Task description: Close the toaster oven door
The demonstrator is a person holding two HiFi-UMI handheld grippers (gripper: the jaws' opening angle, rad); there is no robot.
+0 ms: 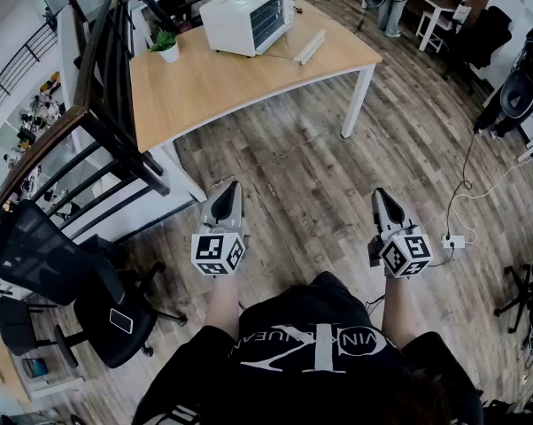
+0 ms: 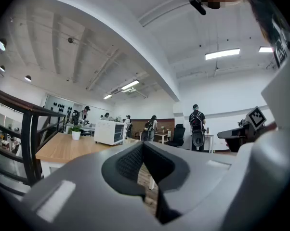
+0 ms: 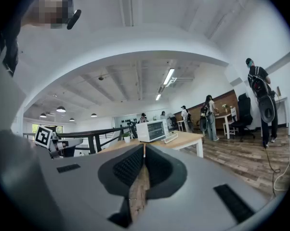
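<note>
The white toaster oven stands at the far end of a wooden table, its glass front turned toward the table's right end. It shows small in the left gripper view and in the right gripper view. Both grippers hang over the wood floor, far short of the table. My left gripper is shut with nothing between its jaws. My right gripper is likewise shut and empty. From this distance I cannot tell how the oven door stands.
A small potted plant and a long white bar share the table with the oven. A black railing and an office chair stand at my left. A cable with a white plug lies on the floor at right. People stand far back.
</note>
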